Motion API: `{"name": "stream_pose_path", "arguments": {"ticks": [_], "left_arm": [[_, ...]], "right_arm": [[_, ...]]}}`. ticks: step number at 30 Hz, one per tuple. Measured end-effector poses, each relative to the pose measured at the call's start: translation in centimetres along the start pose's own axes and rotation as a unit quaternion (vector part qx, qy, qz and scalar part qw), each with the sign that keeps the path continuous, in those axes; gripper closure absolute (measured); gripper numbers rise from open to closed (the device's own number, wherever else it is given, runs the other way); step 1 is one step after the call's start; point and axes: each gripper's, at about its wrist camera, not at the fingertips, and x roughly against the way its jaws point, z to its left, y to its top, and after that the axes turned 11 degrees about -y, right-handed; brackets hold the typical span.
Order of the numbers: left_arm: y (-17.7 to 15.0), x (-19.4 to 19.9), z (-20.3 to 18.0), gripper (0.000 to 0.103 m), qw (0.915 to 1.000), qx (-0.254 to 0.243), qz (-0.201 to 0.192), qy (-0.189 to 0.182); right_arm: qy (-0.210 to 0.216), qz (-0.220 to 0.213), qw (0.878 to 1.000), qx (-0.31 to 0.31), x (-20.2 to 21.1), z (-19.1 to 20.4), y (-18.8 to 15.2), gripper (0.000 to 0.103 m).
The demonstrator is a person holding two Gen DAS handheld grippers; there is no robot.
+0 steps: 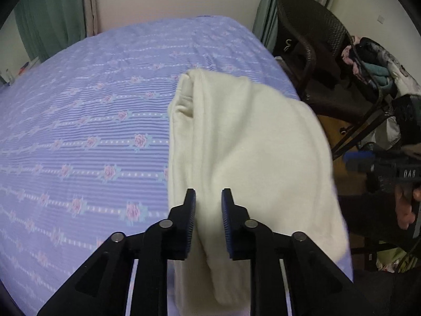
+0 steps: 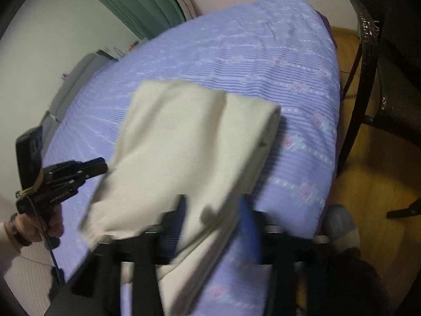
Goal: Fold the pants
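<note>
Cream pants [image 1: 250, 137] lie folded into a thick stack on the right side of a bed with a lilac flowered sheet [image 1: 92, 105]. My left gripper [image 1: 209, 205] stands over their near end, its jaws a narrow gap apart with a fold of the cloth between the blue pads. In the right wrist view that gripper [image 2: 101, 167] meets the pants' [image 2: 189, 137] left edge, held by a hand [image 2: 39, 223]. My right gripper [image 2: 213, 202] is blurred. Its fingers stand apart on either side of the pants' near edge, without pressing on it. It also shows at far right [image 1: 350, 160].
A dark wicker chair [image 1: 315, 39] stands close to the bed's right edge, with a heap of clothes [image 1: 373, 63] behind it. Wooden floor [image 2: 368, 184] lies beside the bed [image 2: 263, 52]. Green curtains and a pale wall are beyond the far end.
</note>
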Motion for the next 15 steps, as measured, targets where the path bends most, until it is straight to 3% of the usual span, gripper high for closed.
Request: {"name": "stream_pose_path", "arguments": {"ticks": [6,12,15], "left_arm": [[-3.0,1.9,-2.6,0.076,0.9999,-0.004,-0.003,0.014],[-4.8,1.8,-3.6,0.075,0.9996,-0.001,-0.004,0.029],[-5.0,1.8,-3.6,0.07,0.9993,0.011,-0.012,0.034]], "right_arm": [[0.07,0.064,0.995,-0.013,-1.0,3.2,-4.1,0.052],[0.087,0.086,0.992,-0.044,-3.6,4.1,-5.5,0.054],[0.089,0.088,0.991,-0.053,-4.6,4.5,-5.1,0.056]]}}
